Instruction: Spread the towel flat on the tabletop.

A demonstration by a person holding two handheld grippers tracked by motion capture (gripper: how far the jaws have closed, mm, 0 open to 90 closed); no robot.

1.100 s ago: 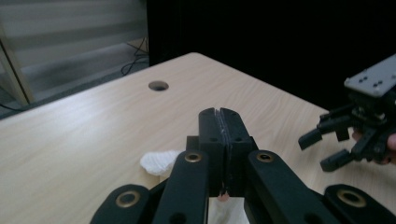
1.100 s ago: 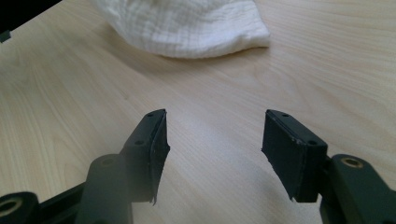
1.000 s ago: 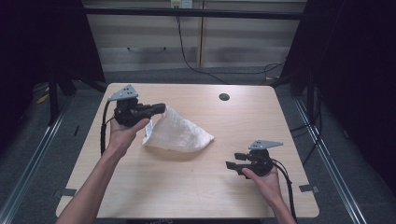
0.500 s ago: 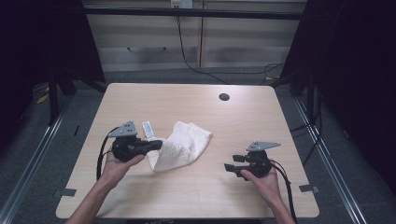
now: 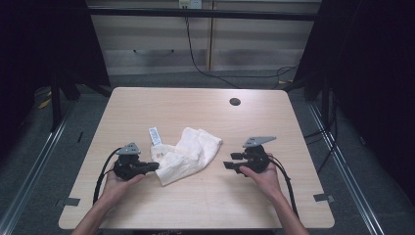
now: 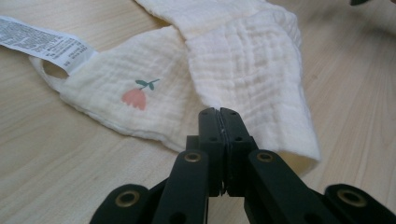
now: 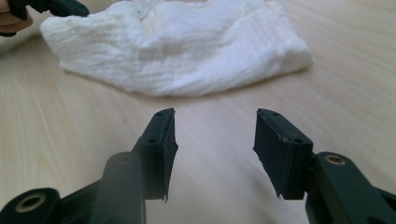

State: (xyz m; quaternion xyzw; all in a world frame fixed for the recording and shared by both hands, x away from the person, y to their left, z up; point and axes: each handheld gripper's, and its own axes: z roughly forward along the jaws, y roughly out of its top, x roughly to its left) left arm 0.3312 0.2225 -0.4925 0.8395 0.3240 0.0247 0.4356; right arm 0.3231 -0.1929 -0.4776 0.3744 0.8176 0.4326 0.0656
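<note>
The left claw (image 5: 152, 166) is pressed together on the near edge of the cream cloth (image 5: 188, 154), pinching a fold so the cloth can be laid down or dragged flat on the counter (image 5: 147, 107), its white label (image 5: 154, 136) splayed out behind. The right claw (image 5: 230, 161) stands spread with nothing between its jaws, which have just been narrowing. It points at the cloth's far side, near but apart, probably lining up to take a second hold for straightening or folding.
</note>
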